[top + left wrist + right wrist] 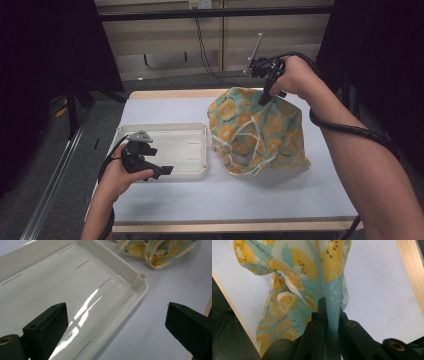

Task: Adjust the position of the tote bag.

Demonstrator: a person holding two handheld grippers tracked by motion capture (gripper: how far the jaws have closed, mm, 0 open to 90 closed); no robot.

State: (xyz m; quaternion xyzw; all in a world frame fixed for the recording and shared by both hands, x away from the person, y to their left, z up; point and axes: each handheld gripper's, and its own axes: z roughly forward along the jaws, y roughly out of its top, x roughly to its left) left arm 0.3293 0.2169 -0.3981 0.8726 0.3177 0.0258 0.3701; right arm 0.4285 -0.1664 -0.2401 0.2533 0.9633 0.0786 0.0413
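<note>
The lemon-print cloth (257,132) hangs in a loose heap from the right gripper (266,97), which has its jaws clamped tight on a fold of the cloth's top edge; in the right gripper view a pale teal strip of the fabric (332,312) runs straight down between the two black jaws, pinched flat. Below that pinch the rest of the cloth drapes and bunches, its lower folds resting on the white table (310,195), so it is partly lifted and partly lying. Gripping a thin edge rather than a thick wad looks deliberate: it lets the fabric fall open under its own weight, which would suit shaking it out or carrying it. To the side of the right gripper, toward the other hand, sits a shallow cream tray (192,131), bare inside, its near corner just beside the cloth's lowest folds but apart from them as far as the high view shows. The left gripper (152,167) hovers at the tray's near edge with its jaws spread wide and nothing between them; in the left gripper view one jaw stands over the tray floor (50,287) and the other over the table past the rim, as if ready to steady the tray or take a second corner of the cloth.
</note>
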